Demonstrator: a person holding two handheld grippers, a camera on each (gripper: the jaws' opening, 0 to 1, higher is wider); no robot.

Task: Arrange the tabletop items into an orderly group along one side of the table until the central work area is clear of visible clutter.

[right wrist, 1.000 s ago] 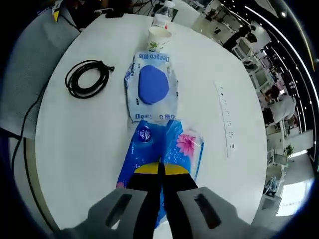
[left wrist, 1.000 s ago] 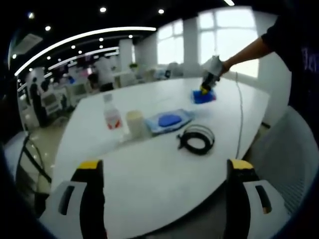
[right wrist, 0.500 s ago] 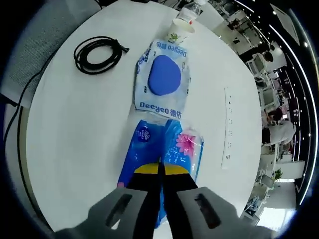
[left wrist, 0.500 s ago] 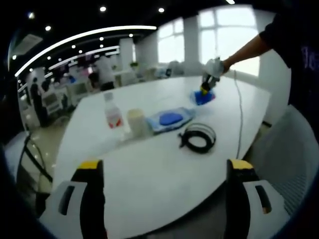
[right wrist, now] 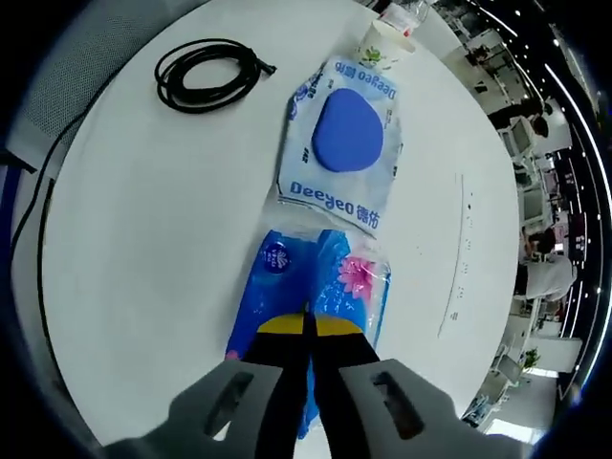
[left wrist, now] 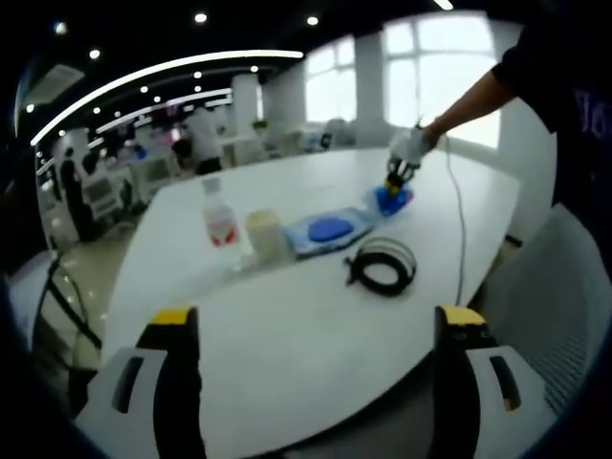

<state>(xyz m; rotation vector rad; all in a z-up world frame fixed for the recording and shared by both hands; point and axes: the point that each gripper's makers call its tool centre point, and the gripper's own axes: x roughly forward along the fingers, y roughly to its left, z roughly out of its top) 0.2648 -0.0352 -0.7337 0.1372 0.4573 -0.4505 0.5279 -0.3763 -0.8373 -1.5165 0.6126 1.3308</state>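
My right gripper [right wrist: 307, 325] is shut on a blue tissue pack [right wrist: 311, 292] with a pink flower print, held low over the white table [right wrist: 153, 210]. Just beyond it lies a wet-wipes pack [right wrist: 341, 143] with a blue lid, then a paper cup [right wrist: 384, 43] and a bottle [right wrist: 406, 11]. A coiled black cable [right wrist: 207, 74] lies to the left. In the left gripper view my left gripper [left wrist: 311, 325] stands open at the near table edge, with the bottle [left wrist: 218, 220], cup [left wrist: 264, 235], wipes pack [left wrist: 328, 230], cable [left wrist: 382, 266] and the right gripper [left wrist: 400, 168] on the tissue pack [left wrist: 390, 198] ahead.
A white power strip [right wrist: 461, 258] lies on the table right of the wipes pack. A thin cord [left wrist: 459, 229] runs along the table's right side. A grey chair [left wrist: 545, 287] stands by the right edge. Desks and people fill the office behind.
The right gripper has carried the tissue pack closer to the wipes pack, now almost touching it. The left gripper has stayed still and open.
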